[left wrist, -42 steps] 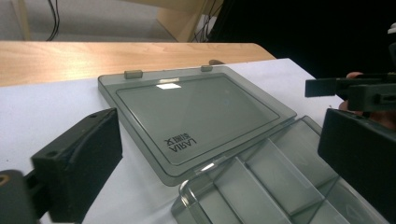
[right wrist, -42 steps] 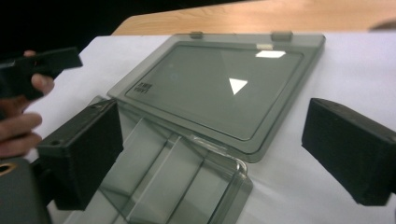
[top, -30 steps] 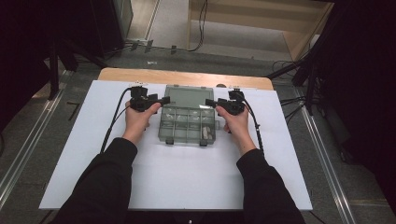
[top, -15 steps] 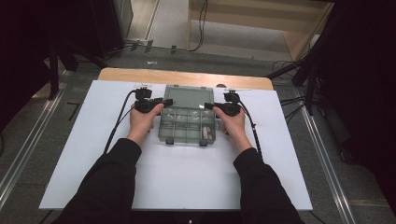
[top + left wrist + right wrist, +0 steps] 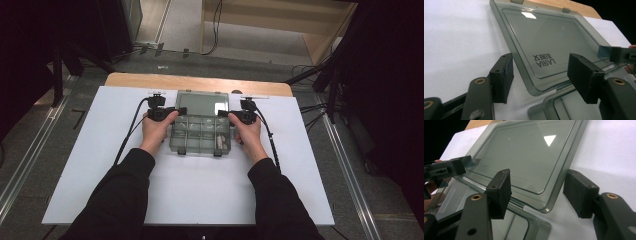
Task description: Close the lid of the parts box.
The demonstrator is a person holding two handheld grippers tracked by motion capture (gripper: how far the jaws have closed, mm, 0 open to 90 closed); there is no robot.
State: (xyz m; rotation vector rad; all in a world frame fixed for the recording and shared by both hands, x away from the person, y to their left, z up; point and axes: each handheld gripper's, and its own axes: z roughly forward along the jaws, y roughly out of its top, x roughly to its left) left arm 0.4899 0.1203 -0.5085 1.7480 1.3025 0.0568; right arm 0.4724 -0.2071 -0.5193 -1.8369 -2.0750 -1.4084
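Clear organiser box (image 5: 202, 135) at table (image 5: 90, 165) centre, lid (image 5: 554, 45) open toward far edge; L gripper (image 5: 161, 113) jaws just closed partway, straddling lid's left corner, no clamp seen; R gripper (image 5: 243, 117) same at right corner.

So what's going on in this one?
A person holds a tool in each hand at a clear grey plastic compartment box on the white table. Its lid lies open, flat behind the tray. The left tool and right tool straddle the lid's near corners, jaws apart, not visibly pressing it.
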